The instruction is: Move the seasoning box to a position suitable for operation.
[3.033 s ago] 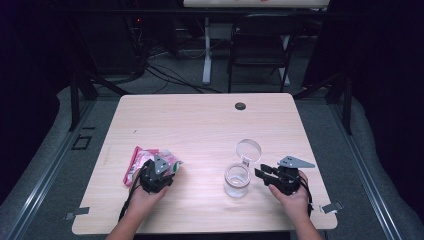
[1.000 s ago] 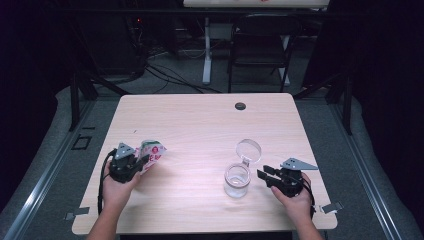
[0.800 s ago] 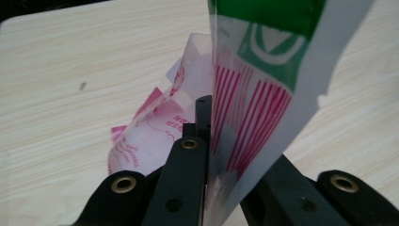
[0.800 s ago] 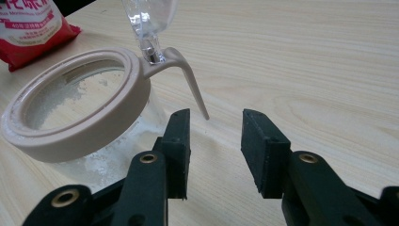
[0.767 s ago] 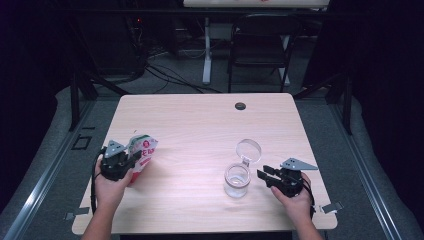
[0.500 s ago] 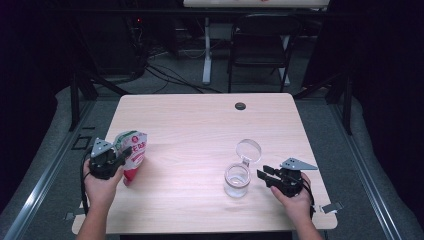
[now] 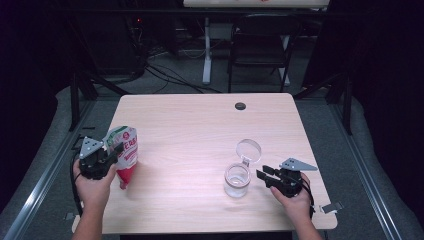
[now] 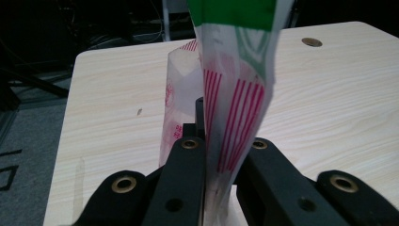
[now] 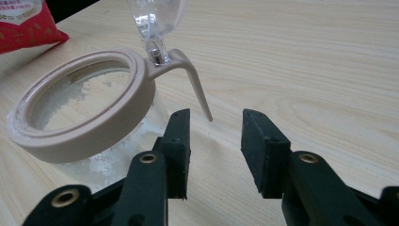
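A red and white pouch with a green top [image 7: 125, 150] stands upright at the table's left edge, pinched by my left gripper [image 7: 116, 152]. In the left gripper view the two black jaws are shut on the pouch [image 8: 235, 108] near its lower edge. A clear glass jar [image 7: 237, 179] with a beige rim and a flipped-up clear lid [image 7: 248, 149] sits at the right. My right gripper [image 7: 264, 176] rests just to the jar's right, open. In the right gripper view the jar [image 9: 80, 117] lies left of the jaws, its beige lever [image 9: 193, 84] ahead of my gripper [image 9: 216, 136].
A small dark round grommet [image 7: 240, 106] sits near the table's far edge. Beyond the table [image 7: 200, 130] are a chair [image 7: 260, 45], cables and dark floor. A metal rail runs along the left side.
My left gripper has carried the pouch leftward and up, tipping it from lying flat to upright near the left edge. The right gripper and jar have stayed put.
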`<state>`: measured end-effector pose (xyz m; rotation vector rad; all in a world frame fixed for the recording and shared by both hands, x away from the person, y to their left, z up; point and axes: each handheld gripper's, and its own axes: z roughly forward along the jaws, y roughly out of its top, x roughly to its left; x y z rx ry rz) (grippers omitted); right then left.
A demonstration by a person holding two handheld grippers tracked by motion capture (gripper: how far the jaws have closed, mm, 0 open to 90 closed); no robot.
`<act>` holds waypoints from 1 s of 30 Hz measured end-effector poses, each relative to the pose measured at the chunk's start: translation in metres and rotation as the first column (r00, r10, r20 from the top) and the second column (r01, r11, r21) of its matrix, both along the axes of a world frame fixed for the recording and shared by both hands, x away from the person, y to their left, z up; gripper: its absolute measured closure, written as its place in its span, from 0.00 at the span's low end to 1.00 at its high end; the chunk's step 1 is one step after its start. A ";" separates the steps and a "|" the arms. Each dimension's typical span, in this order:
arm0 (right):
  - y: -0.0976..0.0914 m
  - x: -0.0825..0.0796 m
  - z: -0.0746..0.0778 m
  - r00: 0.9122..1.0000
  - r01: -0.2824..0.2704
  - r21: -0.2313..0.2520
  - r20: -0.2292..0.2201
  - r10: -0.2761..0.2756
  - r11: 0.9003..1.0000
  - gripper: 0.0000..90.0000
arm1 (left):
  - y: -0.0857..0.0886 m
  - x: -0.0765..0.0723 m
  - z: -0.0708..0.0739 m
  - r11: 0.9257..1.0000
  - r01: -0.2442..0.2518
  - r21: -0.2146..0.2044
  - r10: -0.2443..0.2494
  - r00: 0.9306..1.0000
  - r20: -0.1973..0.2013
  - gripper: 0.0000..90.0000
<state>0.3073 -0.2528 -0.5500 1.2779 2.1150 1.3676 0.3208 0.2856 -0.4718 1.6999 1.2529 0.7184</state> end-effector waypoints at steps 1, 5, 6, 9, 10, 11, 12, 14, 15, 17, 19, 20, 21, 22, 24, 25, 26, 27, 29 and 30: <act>0.000 0.000 0.000 1.000 0.001 0.000 0.000 -0.001 1.000 0.70 | 0.000 -0.001 0.001 1.000 0.004 0.001 -0.004 1.000 0.000 1.00; 0.001 0.000 0.000 1.000 0.000 0.002 -0.002 0.000 1.000 0.70 | -0.006 -0.004 0.007 0.999 0.033 -0.005 -0.033 0.999 0.007 1.00; 0.001 0.000 0.000 1.000 0.002 0.007 0.000 -0.002 1.000 0.70 | -0.009 -0.005 0.008 0.999 0.043 -0.005 -0.043 0.999 0.009 1.00; 0.001 0.000 0.000 1.000 -0.002 0.004 0.000 0.002 1.000 0.70 | -0.020 -0.006 0.011 0.996 0.085 -0.001 -0.085 0.996 0.016 1.00; 0.001 -0.001 0.000 1.000 -0.004 0.008 0.000 0.004 1.000 0.70 | -0.023 -0.007 0.012 0.995 0.101 0.000 -0.100 0.995 0.015 1.00; 0.002 -0.001 0.000 1.000 -0.002 0.011 0.002 0.002 1.000 0.70 | -0.030 -0.008 0.013 0.993 0.120 -0.001 -0.120 0.993 0.017 1.00; 0.002 -0.001 0.000 1.000 -0.001 0.014 0.002 0.001 1.000 0.70 | -0.034 -0.008 0.014 0.990 0.138 -0.001 -0.138 0.990 0.015 1.00; 0.001 -0.001 0.000 1.000 -0.001 0.008 0.001 0.001 1.000 0.70 | -0.046 -0.008 0.015 0.985 0.174 -0.002 -0.174 0.985 0.010 1.00; 0.002 -0.001 0.000 1.000 0.000 0.010 0.000 0.000 1.000 0.70 | -0.053 -0.008 0.015 0.981 0.196 0.001 -0.196 0.981 0.007 1.00; 0.003 -0.002 0.001 1.000 -0.004 0.016 0.004 0.004 1.000 0.70 | -0.067 -0.007 0.016 0.971 0.237 0.009 -0.238 0.971 0.004 1.00; 0.003 -0.004 0.002 1.000 -0.003 0.018 0.010 0.003 1.000 0.70 | -0.080 -0.006 0.016 0.960 0.279 0.007 -0.279 0.960 -0.002 1.00; 0.003 -0.004 0.002 1.000 -0.001 0.022 0.012 0.000 1.000 0.70 | -0.089 -0.005 0.017 0.953 0.302 0.012 -0.302 0.953 -0.004 1.00; 0.003 -0.005 0.003 1.000 -0.004 0.019 0.012 0.004 1.000 0.70 | -0.096 -0.004 0.018 0.946 0.323 0.009 -0.323 0.946 -0.006 1.00; 0.002 -0.006 0.003 1.000 -0.003 0.022 0.014 0.002 1.000 0.70 | -0.103 -0.003 0.019 0.940 0.342 0.014 -0.342 0.940 -0.006 1.00; 0.002 -0.006 0.004 1.000 0.001 0.021 0.019 -0.001 1.000 0.69 | -0.115 -0.001 0.022 0.929 0.370 0.010 -0.370 0.929 -0.002 1.00; 0.001 -0.007 0.005 1.000 0.003 0.027 0.023 -0.004 1.000 0.69 | -0.120 0.000 0.023 0.922 0.386 0.000 -0.386 0.922 -0.002 1.00; 0.000 -0.008 0.005 1.000 0.007 0.027 0.027 -0.008 1.000 0.69 | -0.126 0.000 0.024 0.916 0.401 -0.012 -0.401 0.916 0.005 1.00; 0.000 -0.008 0.006 0.999 0.010 0.039 0.031 -0.011 0.999 0.69 | -0.132 0.001 0.025 0.909 0.416 -0.007 -0.416 0.909 0.006 1.00; -0.002 -0.010 0.007 0.999 0.011 0.037 0.037 -0.013 0.999 0.69 | -0.144 0.001 0.026 0.891 0.454 0.004 -0.454 0.891 0.004 1.00; -0.003 -0.011 0.008 0.999 0.010 0.046 0.041 -0.012 0.999 0.69 | -0.149 0.001 0.025 0.885 0.466 0.014 -0.466 0.885 -0.002 1.00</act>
